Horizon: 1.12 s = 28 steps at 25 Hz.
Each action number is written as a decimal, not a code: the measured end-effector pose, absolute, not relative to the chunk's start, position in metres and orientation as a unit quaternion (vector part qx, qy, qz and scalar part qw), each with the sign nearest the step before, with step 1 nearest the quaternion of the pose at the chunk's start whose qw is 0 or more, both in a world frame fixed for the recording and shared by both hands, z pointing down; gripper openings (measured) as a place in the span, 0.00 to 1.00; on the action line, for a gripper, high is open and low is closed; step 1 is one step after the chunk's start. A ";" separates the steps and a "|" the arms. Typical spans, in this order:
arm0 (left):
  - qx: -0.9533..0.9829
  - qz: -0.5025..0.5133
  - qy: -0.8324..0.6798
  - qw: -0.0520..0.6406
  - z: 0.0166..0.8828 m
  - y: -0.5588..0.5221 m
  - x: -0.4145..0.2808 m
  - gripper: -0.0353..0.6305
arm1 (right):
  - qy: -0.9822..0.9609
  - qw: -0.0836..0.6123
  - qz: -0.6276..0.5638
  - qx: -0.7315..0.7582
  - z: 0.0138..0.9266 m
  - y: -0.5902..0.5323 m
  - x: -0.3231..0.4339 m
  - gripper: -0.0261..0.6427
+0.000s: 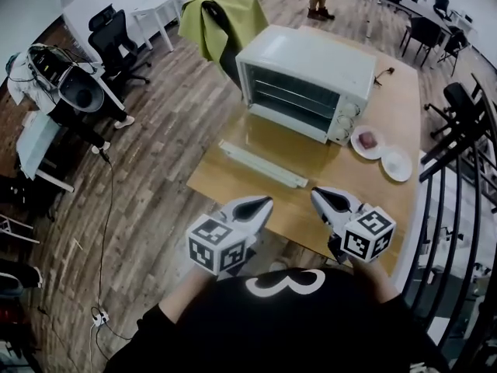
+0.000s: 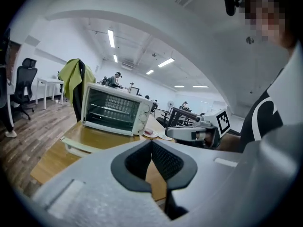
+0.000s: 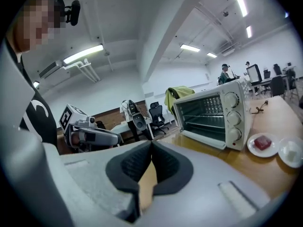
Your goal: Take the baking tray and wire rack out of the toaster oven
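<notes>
Though the table (image 1: 388, 107) is broad, the toaster oven (image 1: 311, 61) sits at its far left corner. The oven door (image 1: 264, 164) is dropped flat, with its handle near the left edge. Bare wood lies between the door and the near edge. Wire rack (image 1: 299, 98) inside the cavity; baking tray indistinct there. Two plates (image 1: 366, 141) just right of the oven. Left gripper (image 1: 264, 202) and right gripper (image 1: 317, 194) over the near edge, jaws closed, empty.

On the table (image 1: 392, 103), a plate (image 1: 358, 148) with a pinkish lump (image 1: 368, 139), just beside another plate (image 1: 397, 164); behind, green cloth (image 1: 221, 10) over a chair (image 1: 230, 57).
</notes>
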<state>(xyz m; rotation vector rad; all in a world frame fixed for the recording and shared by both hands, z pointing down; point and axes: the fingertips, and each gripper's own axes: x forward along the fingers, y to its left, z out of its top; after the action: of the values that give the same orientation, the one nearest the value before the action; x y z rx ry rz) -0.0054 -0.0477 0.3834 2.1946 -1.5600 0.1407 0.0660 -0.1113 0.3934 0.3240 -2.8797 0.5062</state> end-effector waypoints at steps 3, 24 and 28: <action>0.790 0.048 -0.570 0.221 0.386 -0.079 -0.023 0.07 | -0.972 0.086 0.183 0.117 0.395 -0.147 0.052 0.04; 0.783 -0.125 -0.477 0.380 0.420 -0.255 -0.159 0.11 | -0.921 0.003 0.313 0.232 0.425 -0.291 -0.020 0.04; 0.779 -0.168 -0.429 0.425 0.427 -0.289 -0.182 0.24 | -0.899 -0.011 0.341 0.276 0.437 -0.317 -0.031 0.04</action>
<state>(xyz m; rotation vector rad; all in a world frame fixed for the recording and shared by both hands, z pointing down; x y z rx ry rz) -0.1823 -0.2889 0.4270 1.9487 -1.0719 -0.4198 -0.0307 -0.3171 0.4371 0.8728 -2.8429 1.0790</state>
